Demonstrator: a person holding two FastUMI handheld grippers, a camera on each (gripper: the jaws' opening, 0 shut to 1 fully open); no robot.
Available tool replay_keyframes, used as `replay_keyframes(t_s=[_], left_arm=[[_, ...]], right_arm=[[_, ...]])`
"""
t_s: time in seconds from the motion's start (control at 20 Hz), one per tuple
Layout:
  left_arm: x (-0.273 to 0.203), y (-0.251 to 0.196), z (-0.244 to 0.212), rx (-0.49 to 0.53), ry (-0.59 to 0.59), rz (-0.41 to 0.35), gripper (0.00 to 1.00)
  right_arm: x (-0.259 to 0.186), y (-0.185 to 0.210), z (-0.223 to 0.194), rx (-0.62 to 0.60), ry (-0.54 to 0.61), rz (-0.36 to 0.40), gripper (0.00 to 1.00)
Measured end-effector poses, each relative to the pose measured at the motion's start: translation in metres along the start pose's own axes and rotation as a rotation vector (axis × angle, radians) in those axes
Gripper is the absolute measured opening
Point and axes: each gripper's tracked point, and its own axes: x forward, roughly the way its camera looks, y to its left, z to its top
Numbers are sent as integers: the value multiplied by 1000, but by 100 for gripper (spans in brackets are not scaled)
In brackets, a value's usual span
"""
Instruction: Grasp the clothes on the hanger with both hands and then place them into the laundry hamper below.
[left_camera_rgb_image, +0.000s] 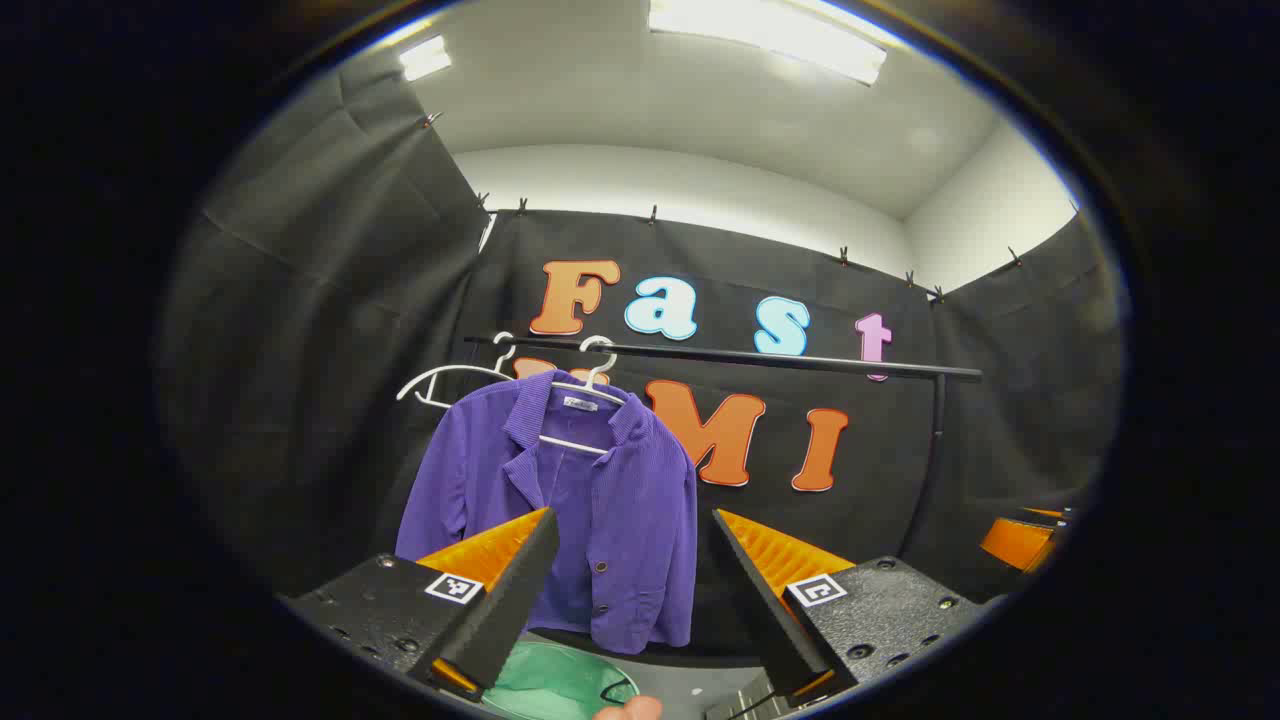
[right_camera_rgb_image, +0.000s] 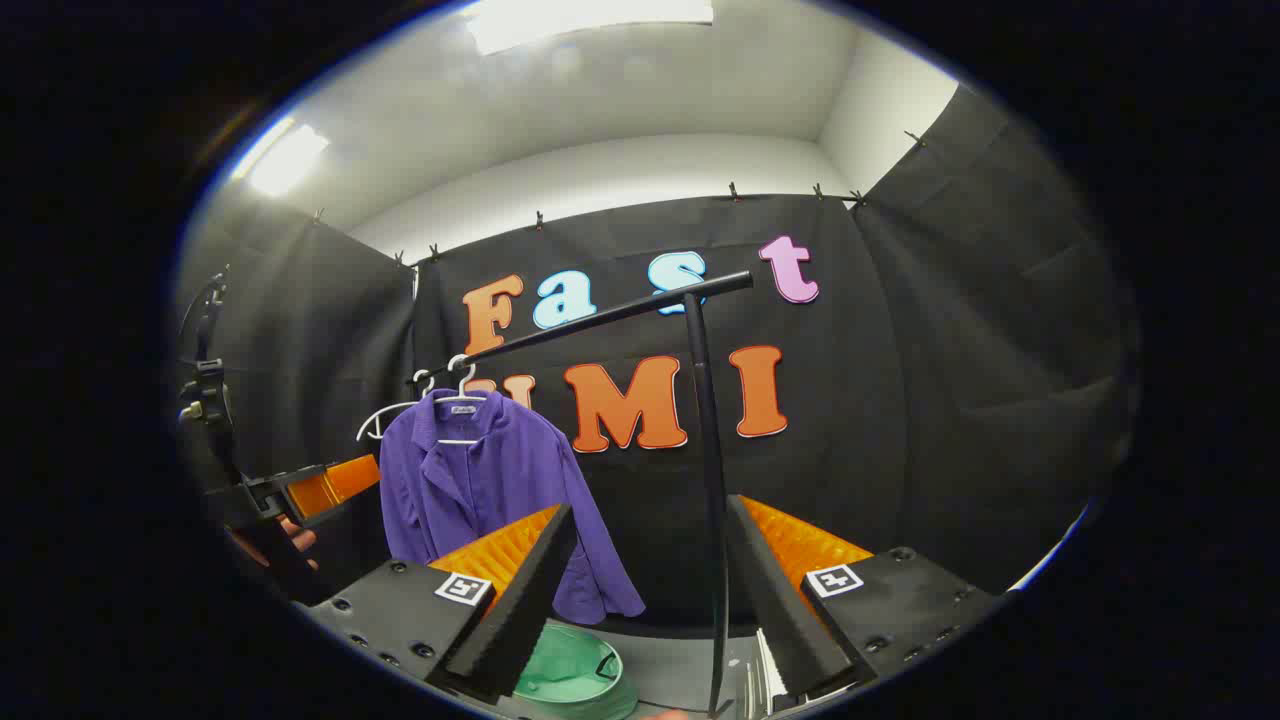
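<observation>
Both tools, left (left_camera_rgb_image: 632, 580) and right (right_camera_rgb_image: 648, 590), are spread and empty; the jacket (left_camera_rgb_image: 560, 500) hangs lengthwise ahead at centre frame, nearer the left, above the hamper (left_camera_rgb_image: 556, 682).

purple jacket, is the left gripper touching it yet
Apart. The right gripper view shows the left gripper from the side, its orange fingers ending short of the purple jacket, with black cloth showing between them.
</observation>
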Motion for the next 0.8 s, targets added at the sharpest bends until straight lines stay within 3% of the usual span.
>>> replay_keyframes(t_s=[0.05, 0.15, 0.2, 0.25, 0.3, 0.35, 0.4, 0.45, 0.8], left_arm=[[1, 3, 0, 4, -4, 6, 95], [3, 7, -2, 11, -7, 16, 92], [4, 7, -2, 10, -8, 17, 92], [5, 7, -3, 7, -5, 17, 92], [7, 7, -3, 3, -1, 15, 92], [7, 7, -3, 0, -3, 15, 95], [6, 8, -1, 1, -8, 18, 92], [5, 10, 0, 7, -13, 24, 95], [-1, 18, 2, 31, -25, 42, 92]], right_arm=[[3, 1, -2, -4, 0, -5, 92], [4, 2, -4, -10, 1, -8, 92], [6, 5, -2, -11, -3, -6, 98], [6, 7, -2, -14, -6, -4, 98], [8, 9, -1, -19, -10, -1, 92], [9, 11, 0, -25, -12, 1, 92], [9, 12, 1, -29, -15, 4, 92], [9, 15, 2, -32, -16, 9, 98], [6, 19, 6, -39, -28, 12, 98]])
